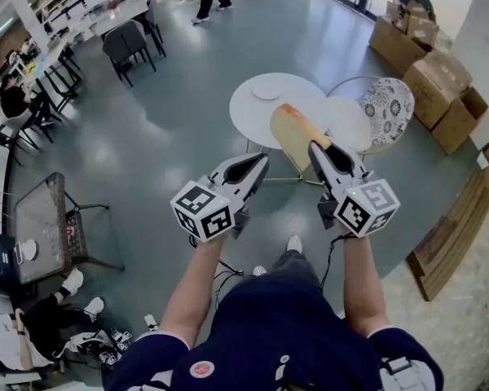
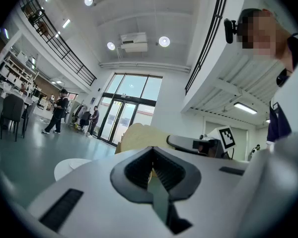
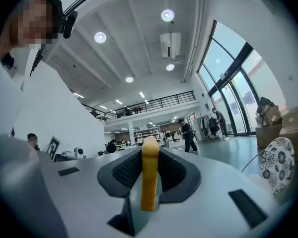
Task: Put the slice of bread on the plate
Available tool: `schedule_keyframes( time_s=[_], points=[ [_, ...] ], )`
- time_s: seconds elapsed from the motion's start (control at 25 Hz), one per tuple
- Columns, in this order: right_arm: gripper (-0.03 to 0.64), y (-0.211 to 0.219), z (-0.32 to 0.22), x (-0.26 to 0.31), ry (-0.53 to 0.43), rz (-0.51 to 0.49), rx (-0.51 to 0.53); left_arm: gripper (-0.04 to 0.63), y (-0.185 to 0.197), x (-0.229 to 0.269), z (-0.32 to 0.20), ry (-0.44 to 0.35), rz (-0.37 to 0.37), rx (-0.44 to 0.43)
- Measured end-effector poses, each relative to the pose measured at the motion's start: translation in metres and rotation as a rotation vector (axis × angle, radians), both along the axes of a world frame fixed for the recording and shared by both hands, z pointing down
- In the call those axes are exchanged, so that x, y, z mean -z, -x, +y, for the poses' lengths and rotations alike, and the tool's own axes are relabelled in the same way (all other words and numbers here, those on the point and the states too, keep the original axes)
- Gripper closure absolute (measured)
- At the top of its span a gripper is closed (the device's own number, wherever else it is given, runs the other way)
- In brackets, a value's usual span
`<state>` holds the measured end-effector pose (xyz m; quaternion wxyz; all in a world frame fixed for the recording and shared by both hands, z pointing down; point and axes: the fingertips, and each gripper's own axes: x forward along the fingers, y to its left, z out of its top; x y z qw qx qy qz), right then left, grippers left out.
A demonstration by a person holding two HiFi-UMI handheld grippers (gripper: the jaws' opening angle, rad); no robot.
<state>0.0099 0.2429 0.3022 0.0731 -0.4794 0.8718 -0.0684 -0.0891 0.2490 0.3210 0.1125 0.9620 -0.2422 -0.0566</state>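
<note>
In the head view my right gripper [image 1: 316, 147] is shut on a slice of bread [image 1: 296, 131], tan with a browner far end. It holds the slice out level, above the near edge of a round white table [image 1: 248, 120]. A small white plate [image 1: 267, 92] sits on the far part of that table. The right gripper view shows the bread [image 3: 149, 177] edge-on, pinched between the jaws. My left gripper [image 1: 261, 160] hovers to the left of the slice, jaws shut on nothing. From the left gripper view the bread [image 2: 139, 137] and the right gripper [image 2: 196, 144] show beyond the closed jaws.
A chair with a patterned cushion [image 1: 389, 108] stands right of the table. Cardboard boxes [image 1: 428, 72] line the wall at the back right, and wooden boards [image 1: 456, 226] lie on the floor at right. Black chairs [image 1: 130, 43] and desks stand at the far left, and a dark side table [image 1: 41, 218] at the near left.
</note>
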Motion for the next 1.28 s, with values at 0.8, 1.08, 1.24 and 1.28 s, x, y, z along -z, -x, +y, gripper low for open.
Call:
schedule_keyframes(
  time_s=[0.8,1.08,1.24,1.28],
  points=[
    [0.531,-0.013,-0.009,-0.002,0.003,0.005,-0.01,0.589,-0.015,-0.002,-0.005,0.019,0.001,-0.01],
    [0.531,-0.025,-0.029,-0.004,0.014,-0.005,-0.005,0.589,-0.025,-0.007,-0.024,0.035,0.0,0.0],
    [0.531,-0.033,-0.047,-0.009,0.017,-0.011,0.006,0.589,-0.032,-0.014,-0.041,0.041,0.0,0.011],
    [0.531,-0.036,-0.052,-0.01,0.018,-0.011,0.01,0.589,-0.035,-0.015,-0.046,0.043,-0.002,0.012]
  ],
)
